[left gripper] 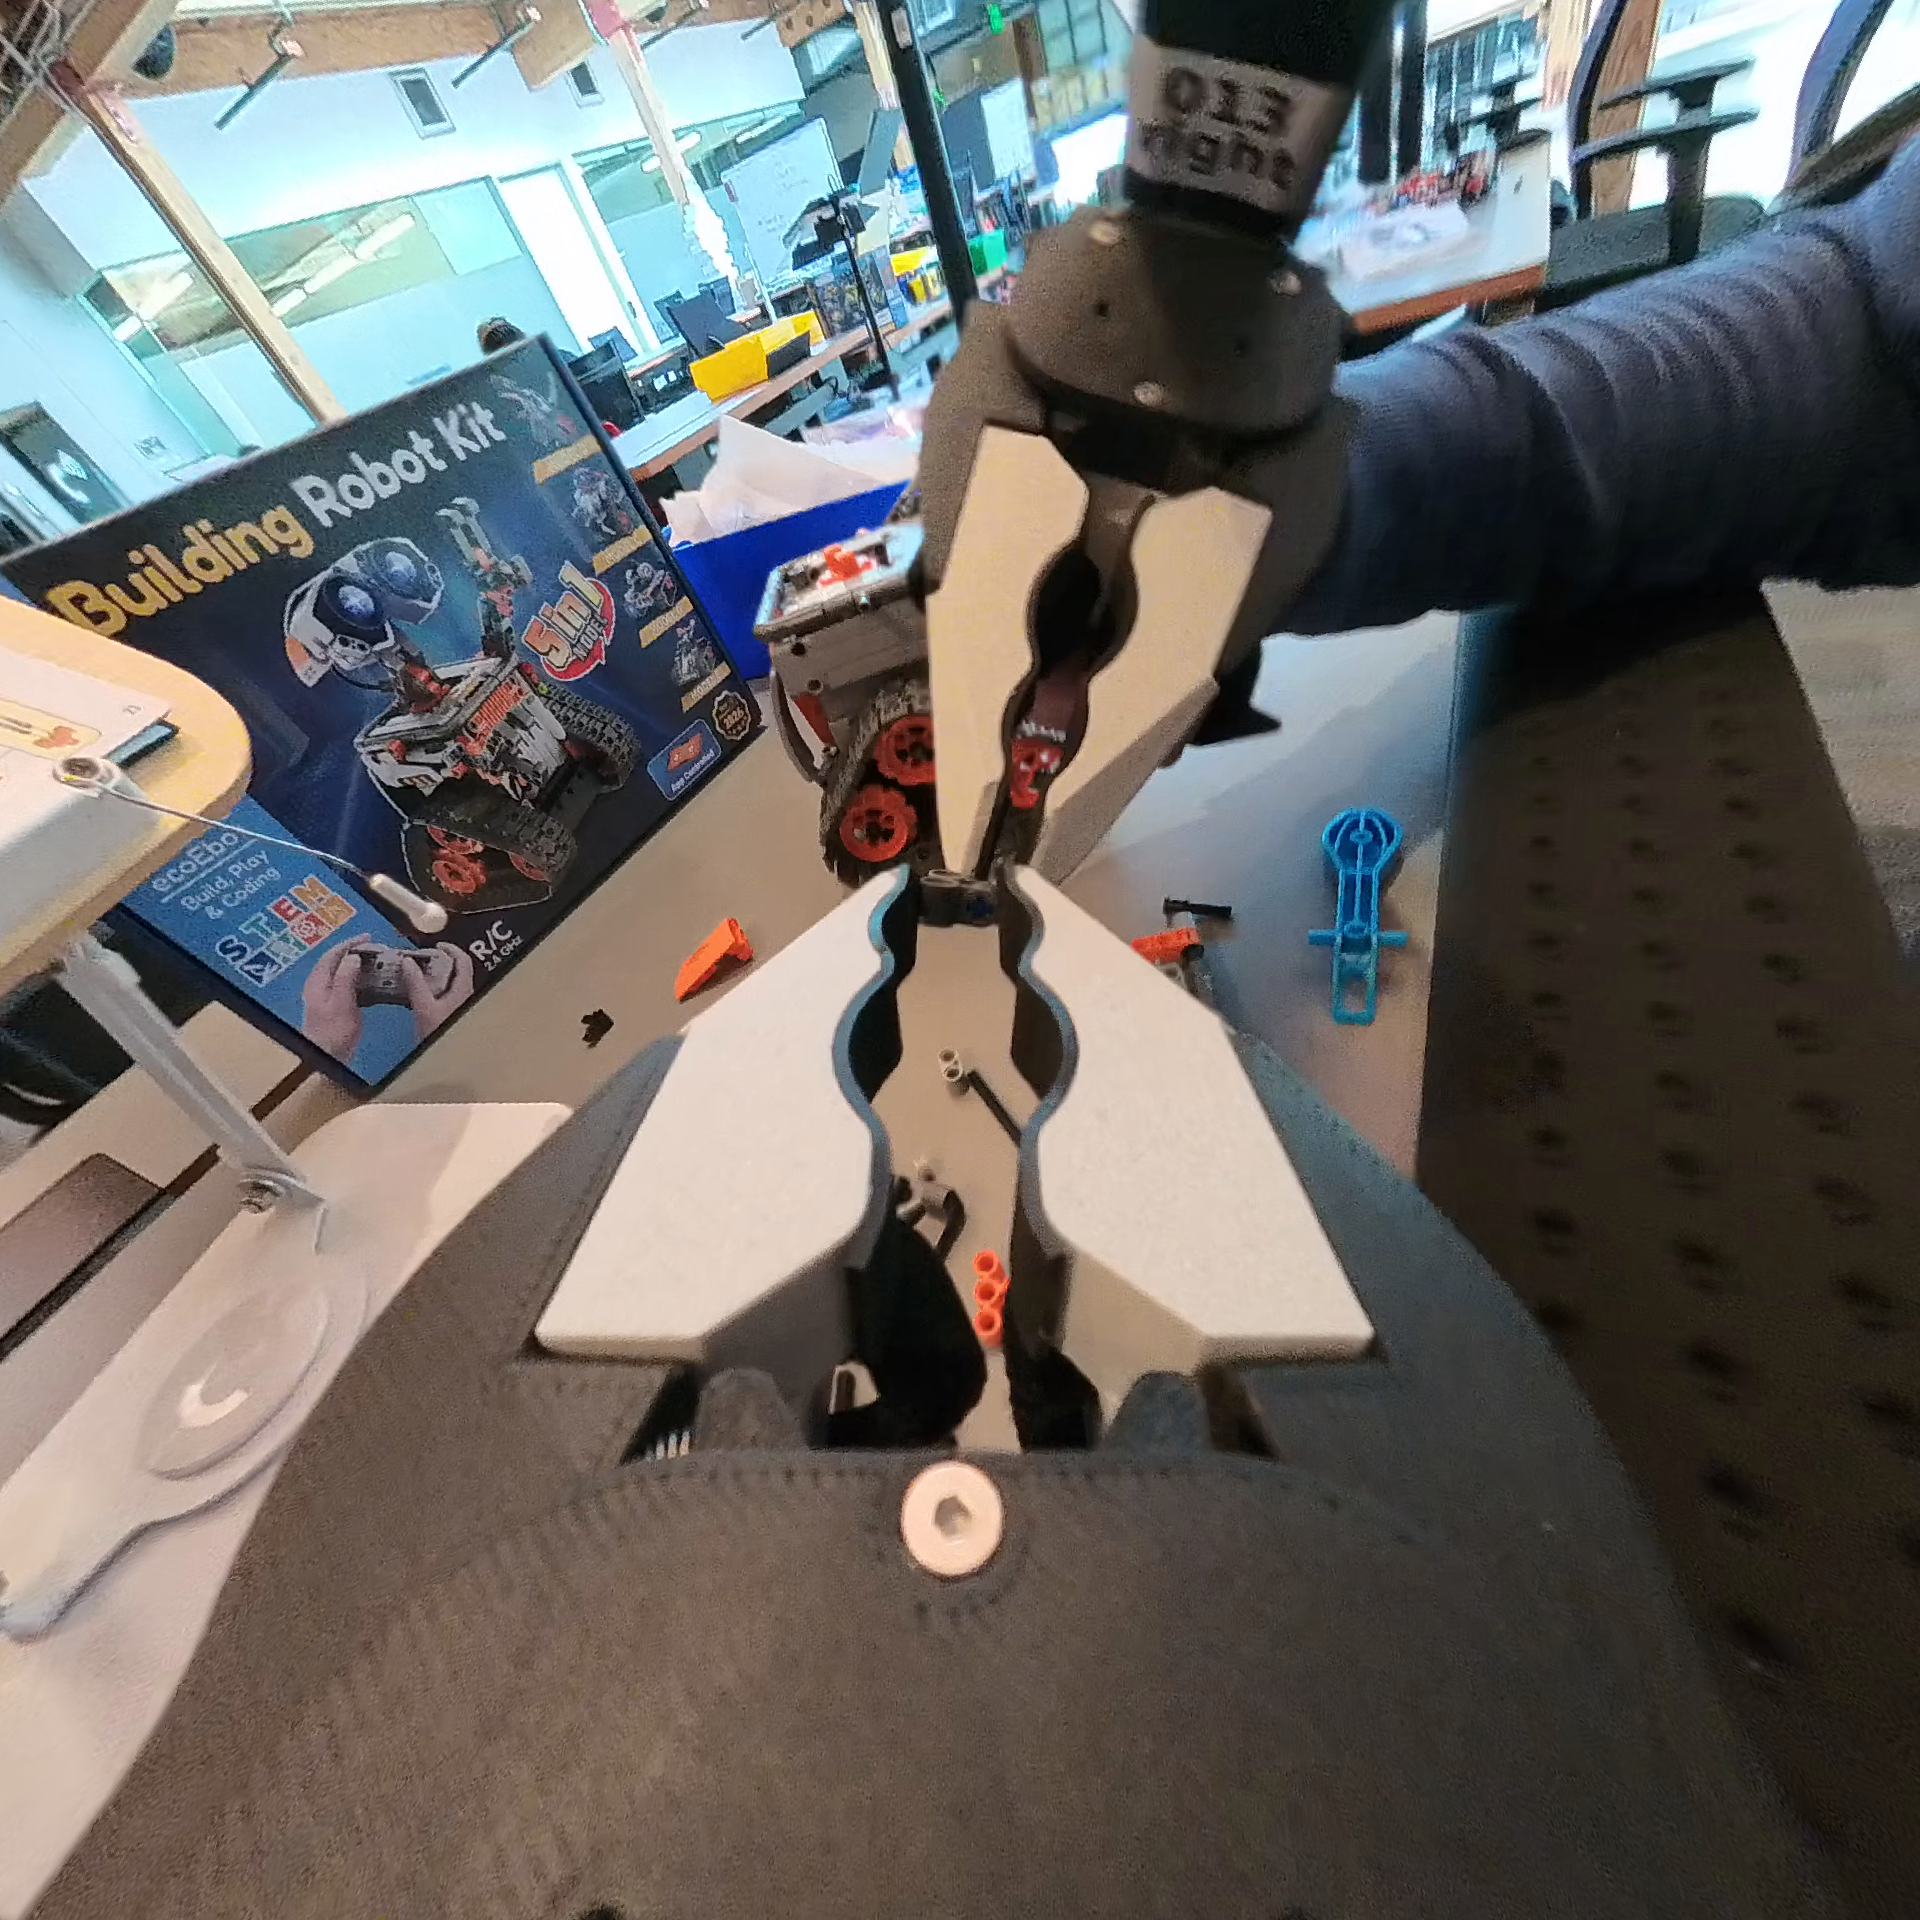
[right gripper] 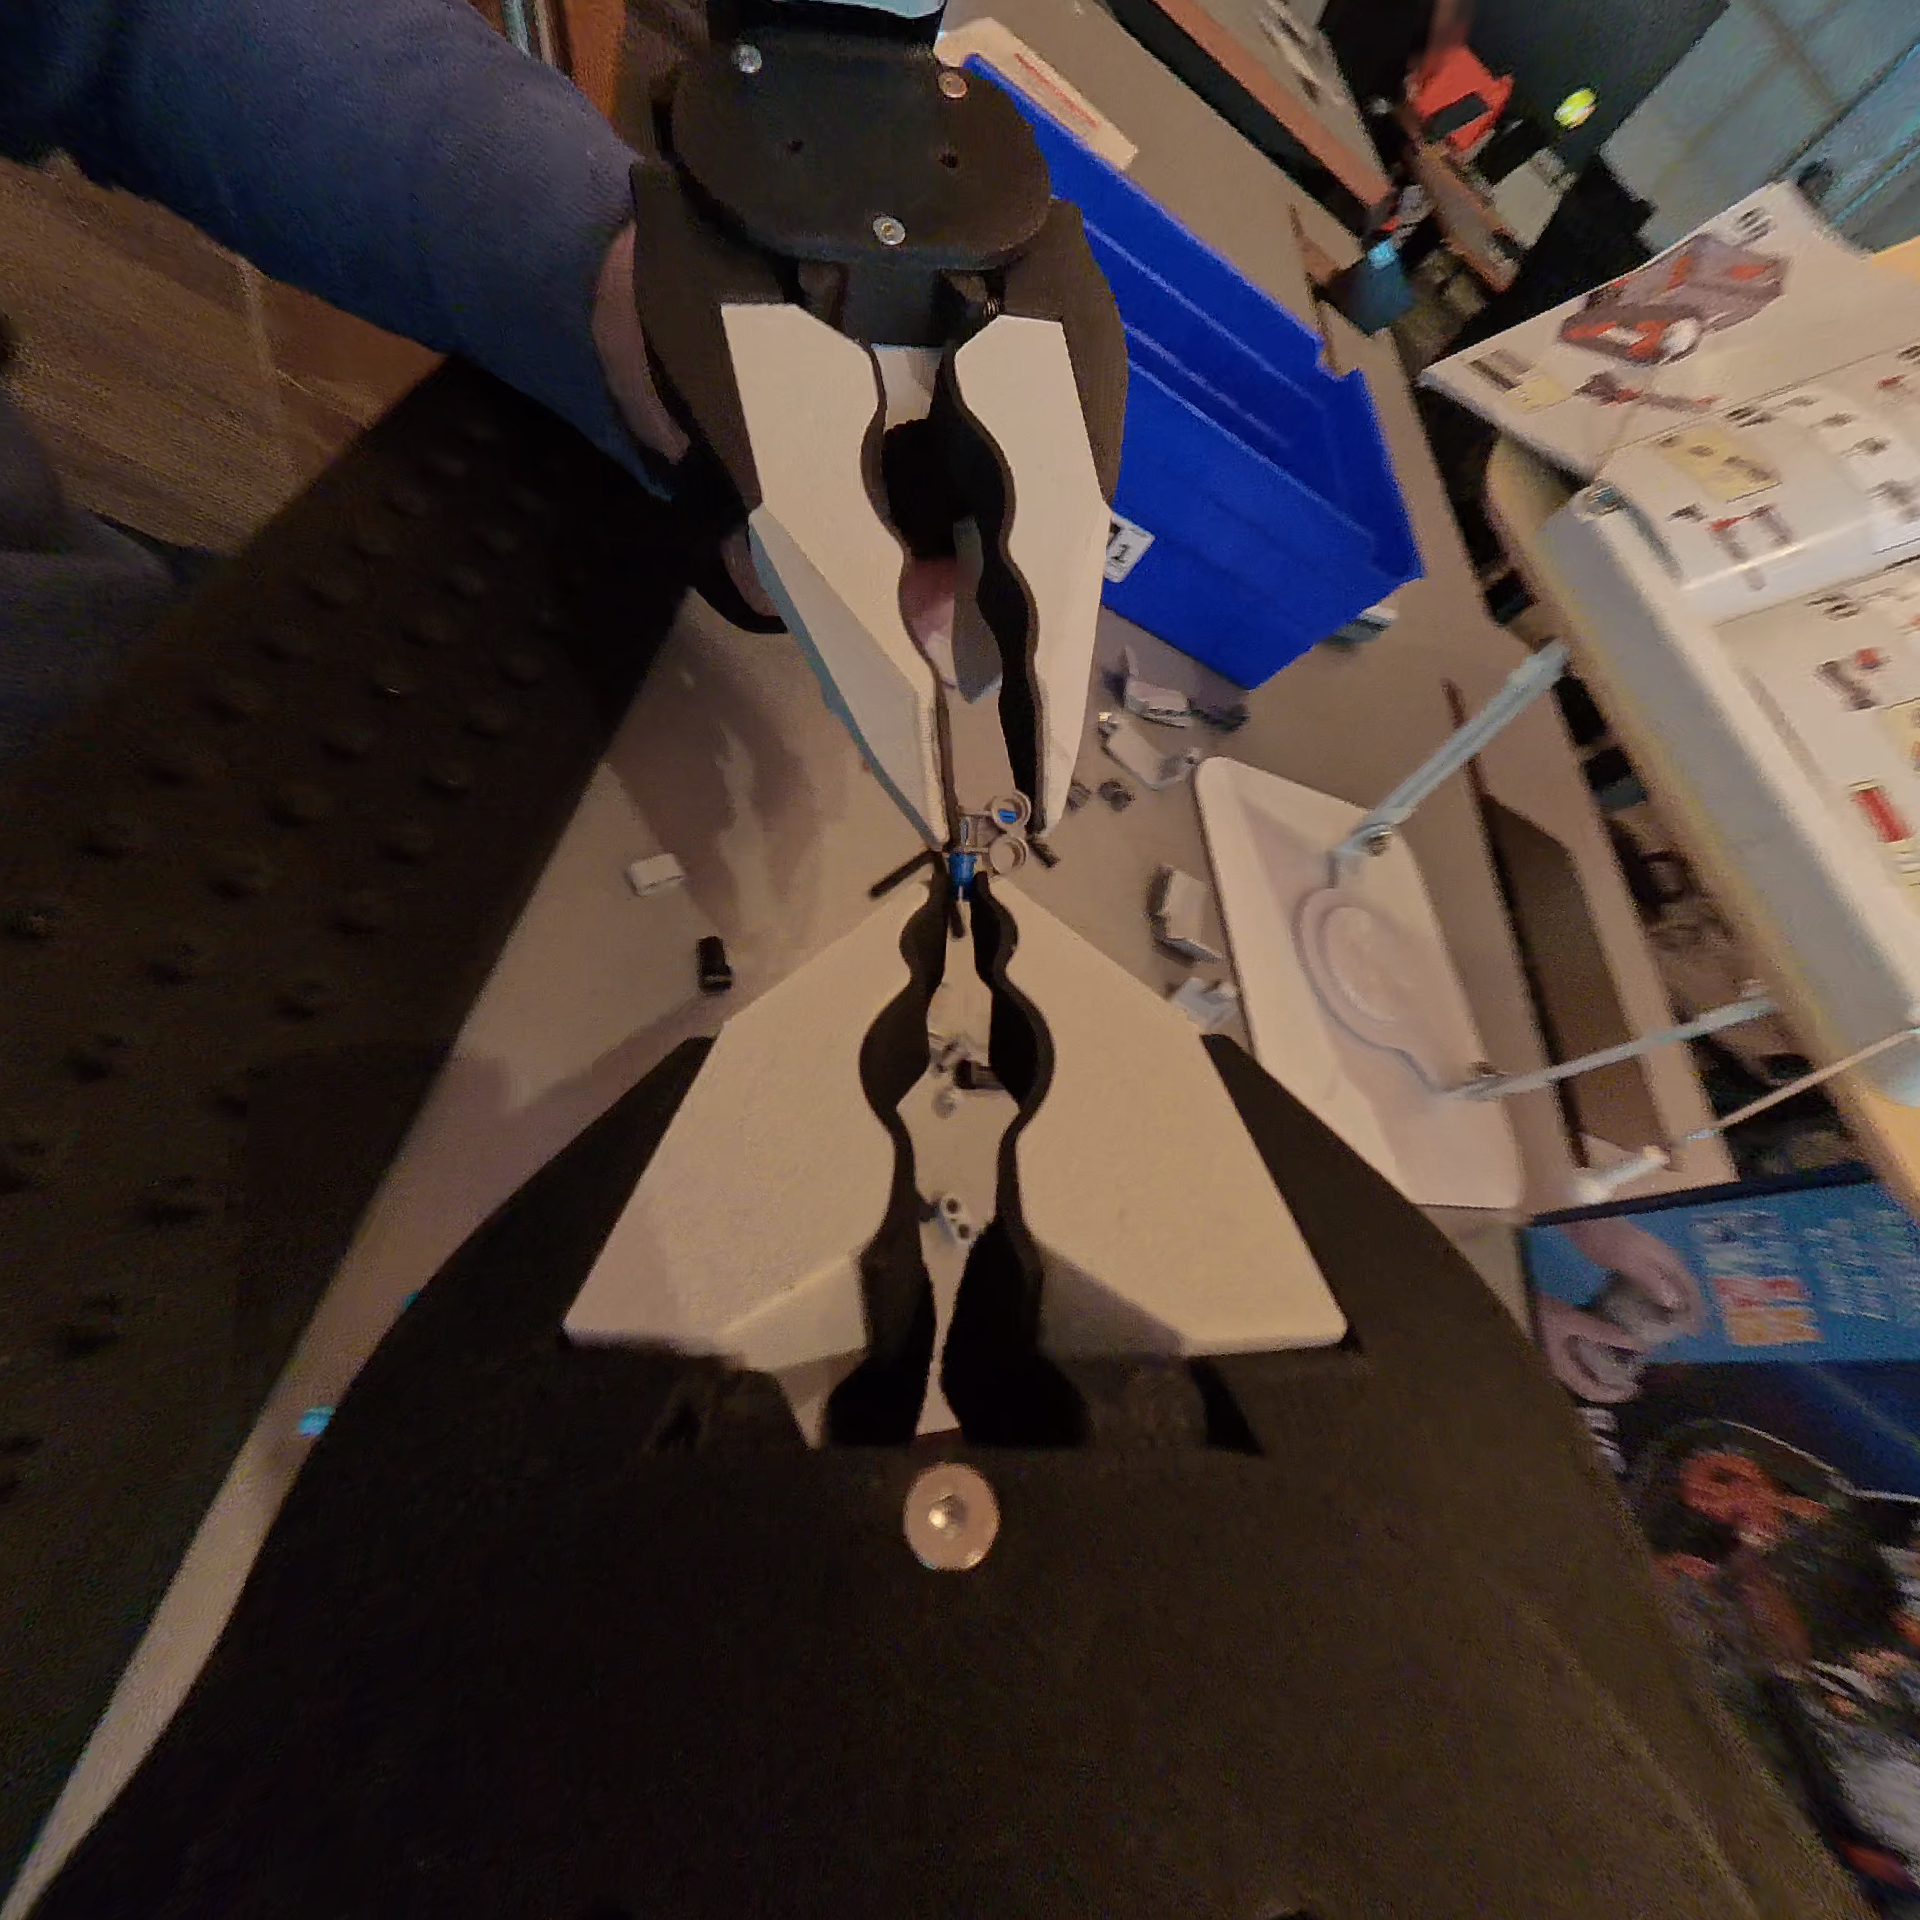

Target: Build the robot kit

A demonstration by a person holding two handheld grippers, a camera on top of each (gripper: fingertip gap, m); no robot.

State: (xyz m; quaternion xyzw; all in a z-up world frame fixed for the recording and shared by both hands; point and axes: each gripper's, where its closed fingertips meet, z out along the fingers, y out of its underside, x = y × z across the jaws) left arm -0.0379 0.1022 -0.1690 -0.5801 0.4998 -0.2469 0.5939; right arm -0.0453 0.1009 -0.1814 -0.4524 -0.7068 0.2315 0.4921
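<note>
My two grippers meet tip to tip above a grey table [left gripper: 1299, 727]. My left gripper [left gripper: 954, 891] is shut on a small grey connector piece [left gripper: 948, 896]. In the right wrist view it [right gripper: 1000, 823] comes down from above, and the connector [right gripper: 1006, 831] shows round holes. My right gripper [right gripper: 952, 906] is shut on a small blue pin [right gripper: 962, 869] that touches the connector. In the left wrist view the right gripper [left gripper: 987, 860] reaches down from the top, on a dark blue sleeve [left gripper: 1621, 416].
A tracked robot model [left gripper: 862, 717] stands behind the grippers, beside a kit box [left gripper: 416, 675] and a blue bin [right gripper: 1226, 436]. An orange piece [left gripper: 712, 956], a blue tool [left gripper: 1356, 914] and small loose parts [left gripper: 987, 1288] lie on the table. A white tray [right gripper: 1455, 1122] and an open booklet [right gripper: 1714, 416] sit beside them.
</note>
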